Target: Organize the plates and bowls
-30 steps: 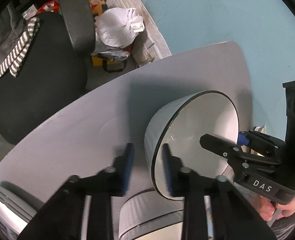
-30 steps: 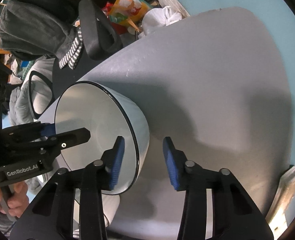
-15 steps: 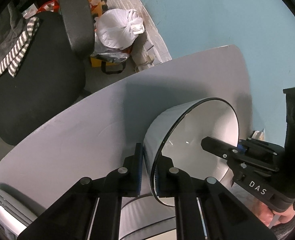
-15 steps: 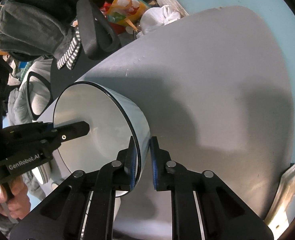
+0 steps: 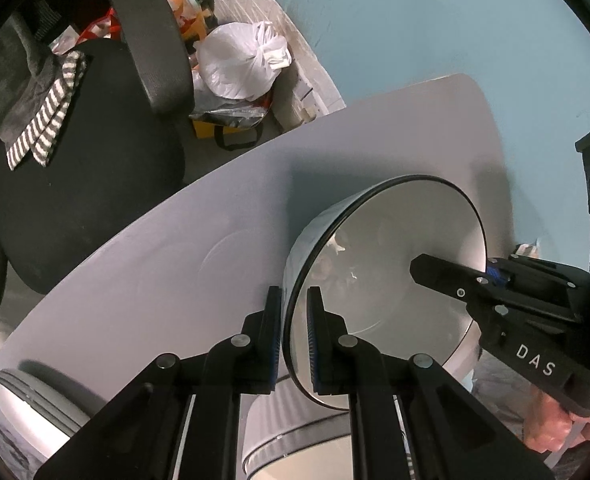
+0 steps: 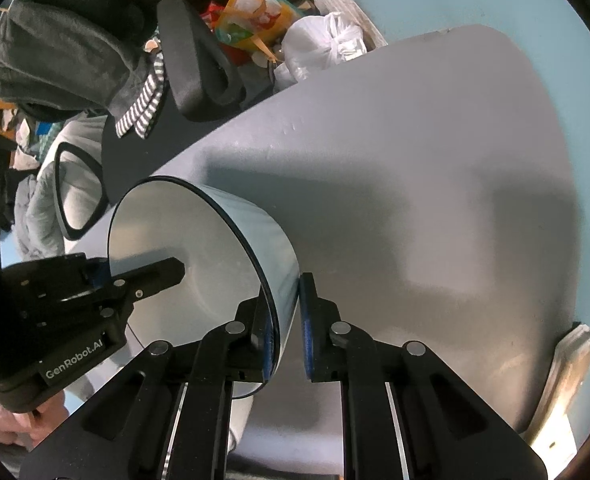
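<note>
**Two-sided grip on the bowl rim**

We hold the white bowl (image 5: 387,280) by opposite sides of its rim, above the grey surface (image 5: 167,264). To do this well, we lift both sides evenly, keeping the bowl level over the second bowl (image 5: 295,432) just below. The left hand-held gripper (image 5: 294,336) is pinched narrow on the wall, one pad inside, one outside. The right hand-held gripper (image 6: 286,328) clamps the far rim likewise.

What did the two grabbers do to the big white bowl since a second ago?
Both closed on its rim: the left gripper and right gripper each pinched the bowl wall from opposite sides. The bowl, the table and the chair stayed put.
</note>
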